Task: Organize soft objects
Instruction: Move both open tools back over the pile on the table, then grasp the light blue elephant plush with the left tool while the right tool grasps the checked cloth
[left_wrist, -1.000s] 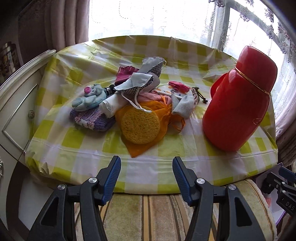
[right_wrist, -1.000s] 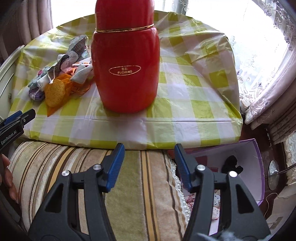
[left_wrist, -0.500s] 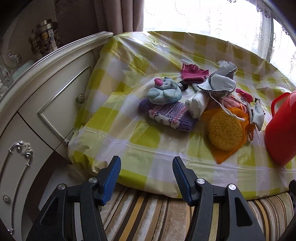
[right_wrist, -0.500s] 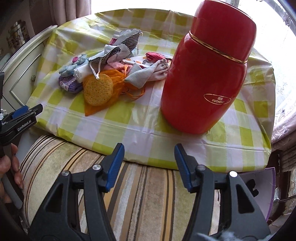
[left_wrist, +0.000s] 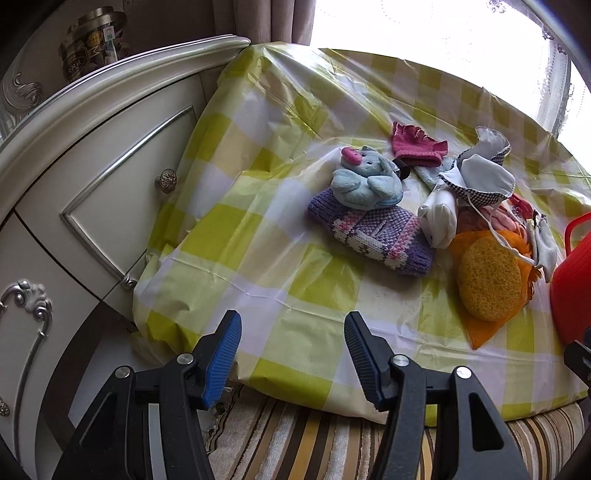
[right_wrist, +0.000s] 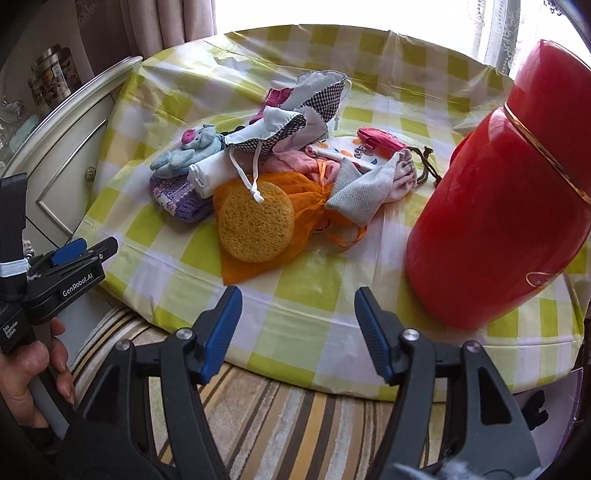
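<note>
A heap of soft things lies on the yellow-checked tablecloth (left_wrist: 258, 236): a blue plush toy (left_wrist: 365, 181) on a purple knitted piece (left_wrist: 373, 230), a pink knit (left_wrist: 417, 146), a checked fabric pouch (right_wrist: 295, 122), a white roll (left_wrist: 439, 218), a round yellow sponge (right_wrist: 255, 227) on orange mesh (right_wrist: 306, 206), and a grey-white cloth (right_wrist: 365, 192). My left gripper (left_wrist: 291, 354) hangs open over the table's near edge, nothing between its fingers. My right gripper (right_wrist: 297, 328) is opening, empty, in front of the sponge. The left gripper (right_wrist: 79, 253) also shows at the right view's left edge.
A tall red flask (right_wrist: 509, 192) stands on the table's right side. A cream cabinet (left_wrist: 92, 166) with a knob adjoins the table on the left. A striped cushion (right_wrist: 280, 417) lies below both grippers. A hand (right_wrist: 29, 373) holds the left tool's handle.
Both views have swung left: the cabinet fills the left view and the heap came central in the right one. The right jaws have widened slightly.
</note>
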